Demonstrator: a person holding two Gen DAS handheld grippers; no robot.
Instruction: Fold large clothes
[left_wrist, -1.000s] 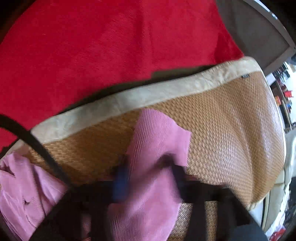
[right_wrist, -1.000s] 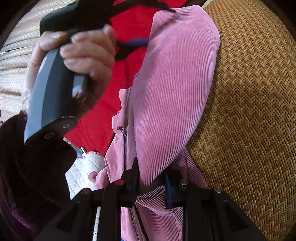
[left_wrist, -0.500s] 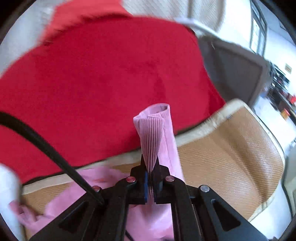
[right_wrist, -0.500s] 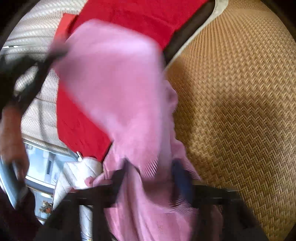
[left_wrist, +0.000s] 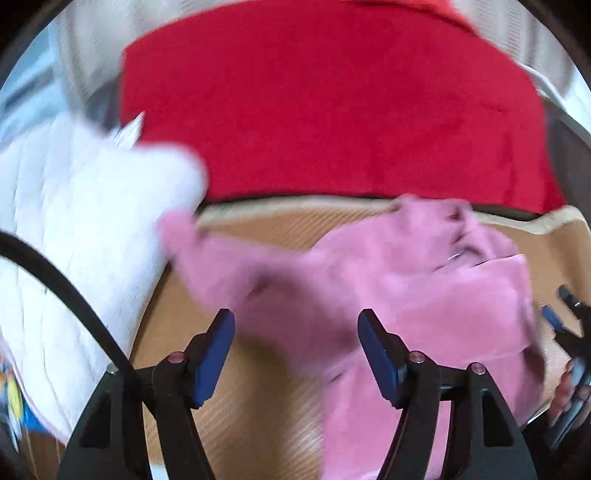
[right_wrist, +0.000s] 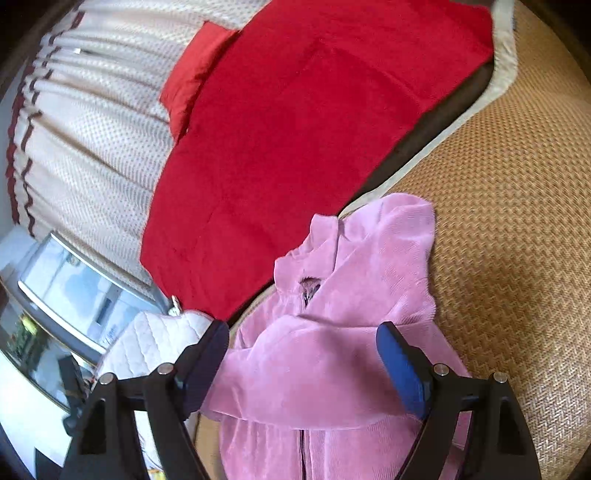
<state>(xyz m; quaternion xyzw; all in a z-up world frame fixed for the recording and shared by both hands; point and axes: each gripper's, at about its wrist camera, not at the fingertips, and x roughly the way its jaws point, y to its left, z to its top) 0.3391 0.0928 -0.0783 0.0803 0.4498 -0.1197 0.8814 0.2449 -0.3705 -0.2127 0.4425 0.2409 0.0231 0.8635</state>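
Left wrist view is blurred, but you can make out your left gripper (left_wrist: 295, 332) with its jaws apart; they have just been opening, and nothing is pinched between the blue pads (left_wrist: 212, 354). The pink jacket (left_wrist: 406, 295) lies below them on the woven mat (left_wrist: 258, 406), one sleeve stretched toward the white quilted garment (left_wrist: 74, 240) at the left. The red blanket (left_wrist: 332, 110) fills the space behind the mat. At the far right edge you can see part of your right gripper (left_wrist: 570, 317) and your fingers (left_wrist: 565, 387) around its handle.

In the right wrist view your right gripper (right_wrist: 303, 354) stands wide apart too, above the jacket (right_wrist: 351, 314) and not pressing on it. The jacket rests crumpled on the mat (right_wrist: 517, 184), a sleeve folded across its zipped front, collar toward the blanket (right_wrist: 295, 129). The white garment (right_wrist: 147, 339) lies just beside the jacket at the left, with a patterned curtain (right_wrist: 92, 129) behind.
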